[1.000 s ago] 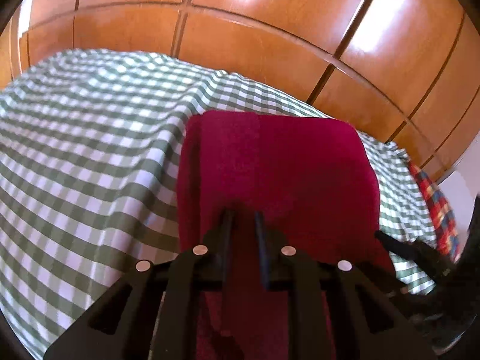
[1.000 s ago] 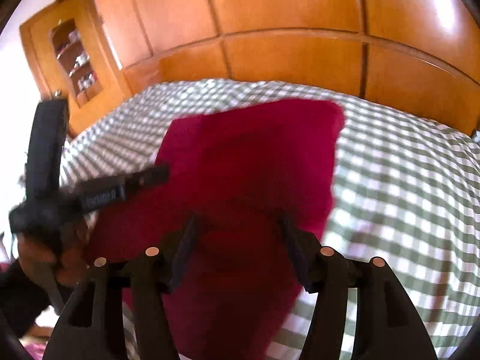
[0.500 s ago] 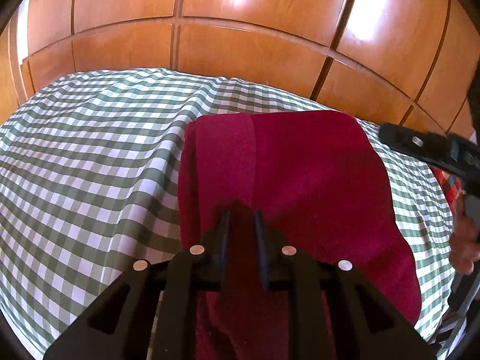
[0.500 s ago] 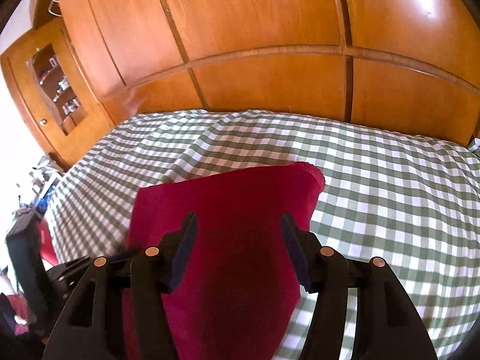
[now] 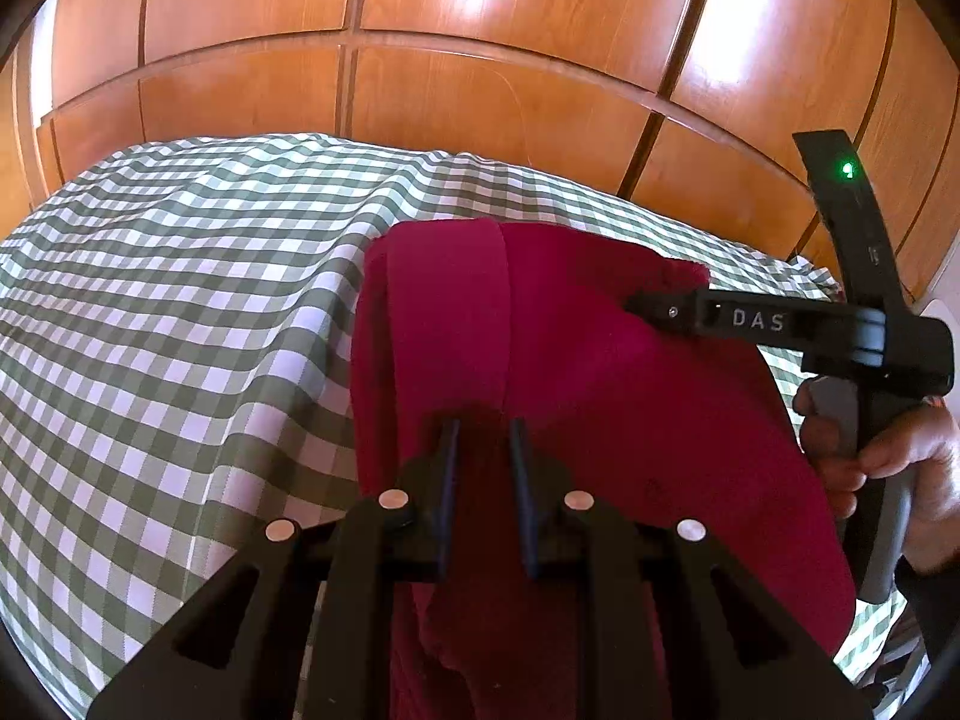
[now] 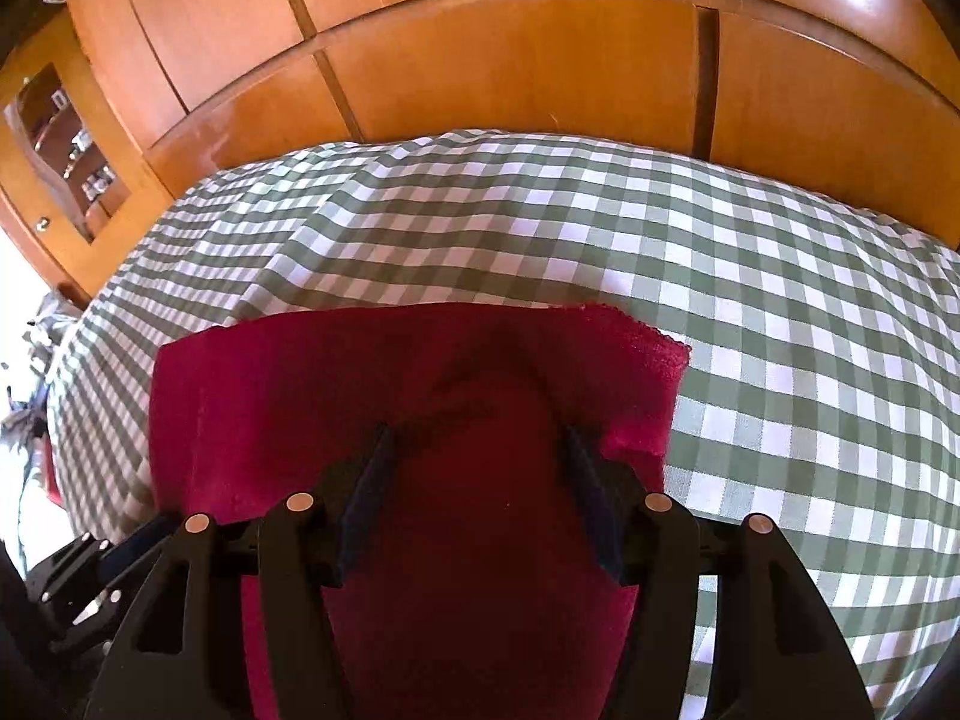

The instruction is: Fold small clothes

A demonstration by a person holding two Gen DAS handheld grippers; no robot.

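Note:
A dark red garment [image 5: 540,348] lies on the green-and-white checked cloth [image 5: 180,300], with a folded strip along its left side. My left gripper [image 5: 483,423] is nearly shut on a fold of the garment at its near edge. My right gripper [image 6: 477,432] is open, jaws wide, low over the garment's [image 6: 420,372] far right part, near its corner. In the left wrist view the right gripper [image 5: 654,303] reaches in from the right and presses the far right part of the garment.
Wooden wardrobe panels [image 5: 480,60] rise right behind the checked surface. A glass-fronted cabinet [image 6: 54,138] stands at the left in the right wrist view. The person's hand [image 5: 888,462] holds the right gripper's handle at the right edge.
My right gripper has moved forward and down over the garment toward its far right corner, staying open. My left gripper has kept its hold at the near edge.

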